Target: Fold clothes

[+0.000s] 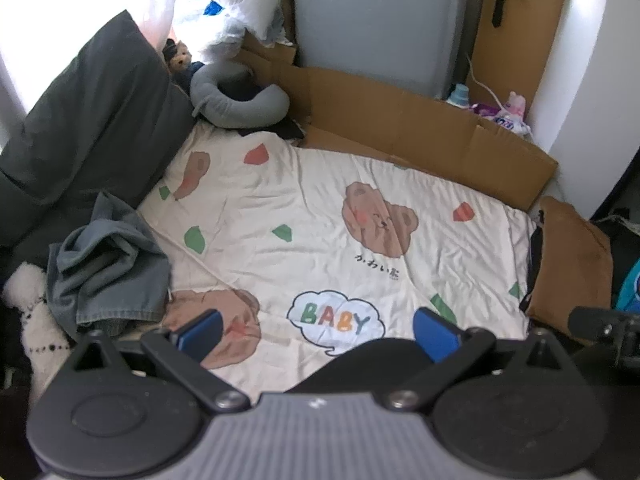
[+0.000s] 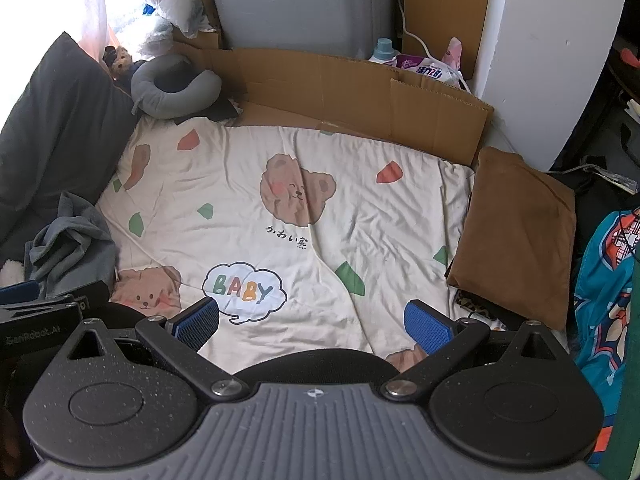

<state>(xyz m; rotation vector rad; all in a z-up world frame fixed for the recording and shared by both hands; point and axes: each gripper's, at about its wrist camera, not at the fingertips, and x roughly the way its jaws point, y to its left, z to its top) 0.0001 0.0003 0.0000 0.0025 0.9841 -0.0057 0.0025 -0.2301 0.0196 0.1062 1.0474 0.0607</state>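
Two garments on the bed, both pairs of tongs wide open and holding nothing.

Crumpled grey-blue jeans (image 1: 108, 268) lie heaped at the left edge of the bear-print sheet (image 1: 320, 208), just left of the left tongs (image 1: 316, 332), the nearer pair. A brown garment (image 2: 520, 236), folded flat, lies along the right edge, its long axis running away from the right tongs (image 2: 312, 320). No containers hold clothes.

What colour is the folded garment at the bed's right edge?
Brown, plain with no print: the folded garment shows best in the right wrist view.
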